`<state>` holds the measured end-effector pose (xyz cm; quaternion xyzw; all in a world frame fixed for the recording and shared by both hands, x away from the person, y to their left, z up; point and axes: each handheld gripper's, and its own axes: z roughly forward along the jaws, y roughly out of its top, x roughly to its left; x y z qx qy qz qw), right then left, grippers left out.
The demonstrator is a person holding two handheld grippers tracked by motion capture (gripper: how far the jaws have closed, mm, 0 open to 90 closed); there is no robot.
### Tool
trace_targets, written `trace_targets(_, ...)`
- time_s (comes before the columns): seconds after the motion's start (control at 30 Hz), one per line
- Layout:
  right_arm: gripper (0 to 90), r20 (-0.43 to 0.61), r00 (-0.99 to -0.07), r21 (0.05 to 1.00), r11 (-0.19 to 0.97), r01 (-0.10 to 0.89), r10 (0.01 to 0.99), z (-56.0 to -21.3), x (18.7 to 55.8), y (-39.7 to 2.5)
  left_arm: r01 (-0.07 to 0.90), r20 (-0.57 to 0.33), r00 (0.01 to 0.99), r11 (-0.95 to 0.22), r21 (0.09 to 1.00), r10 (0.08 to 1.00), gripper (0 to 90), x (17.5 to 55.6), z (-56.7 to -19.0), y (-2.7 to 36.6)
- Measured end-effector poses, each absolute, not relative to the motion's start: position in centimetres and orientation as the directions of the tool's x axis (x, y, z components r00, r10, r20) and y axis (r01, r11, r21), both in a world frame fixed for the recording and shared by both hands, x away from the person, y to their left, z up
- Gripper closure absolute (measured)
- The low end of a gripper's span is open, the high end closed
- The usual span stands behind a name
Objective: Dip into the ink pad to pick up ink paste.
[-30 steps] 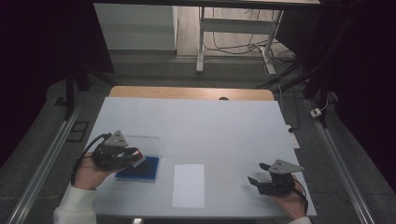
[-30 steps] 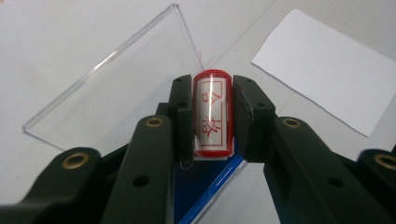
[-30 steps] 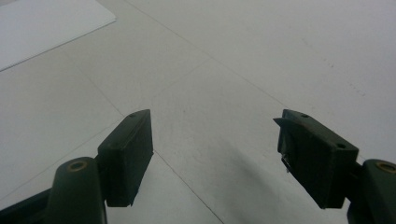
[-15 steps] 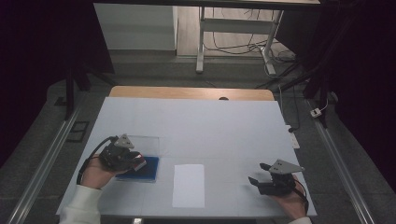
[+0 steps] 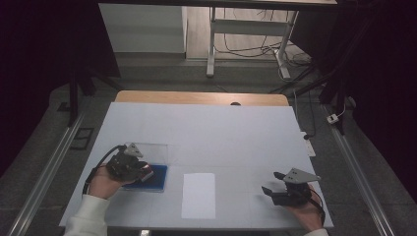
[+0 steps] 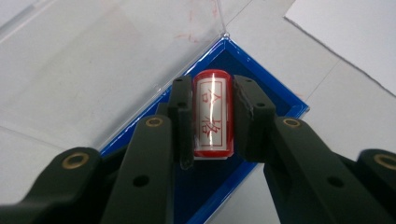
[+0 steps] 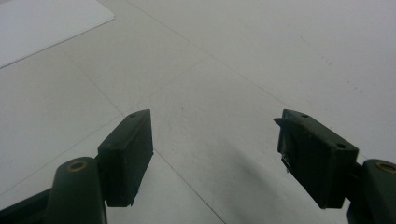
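A red stamp with a white label and red characters sits between the two jaws of my left gripper, which is shut on it. Under it lies a blue ink-pad case with its clear lid folded open. From above, the left gripper hovers over that blue case at the table's front left. A white sheet of paper lies front centre. My right gripper rests at the front right, jaws wide apart and empty.
The white tabletop stretches toward a wooden strip at the far edge. A corner of the paper shows at the upper left of the right gripper view. Beyond the table are a desk frame and cables.
My left hand has turned and slid right over the blue case, bringing the gripper down on the stamp. The right gripper has stayed where it was.
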<state>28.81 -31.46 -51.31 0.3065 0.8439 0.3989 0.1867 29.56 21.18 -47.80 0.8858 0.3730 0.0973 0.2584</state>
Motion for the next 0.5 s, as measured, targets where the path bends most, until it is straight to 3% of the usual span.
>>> trace_targets(0.5, 26.1, -0.070, -0.745, 0.789, 0.493, 0.366, 0.664, -51.28, 28.80, -31.46, 0.608, 0.014, 0.706, -0.615, 0.502, 0.708, 70.6, 29.52, -47.78, 20.66)
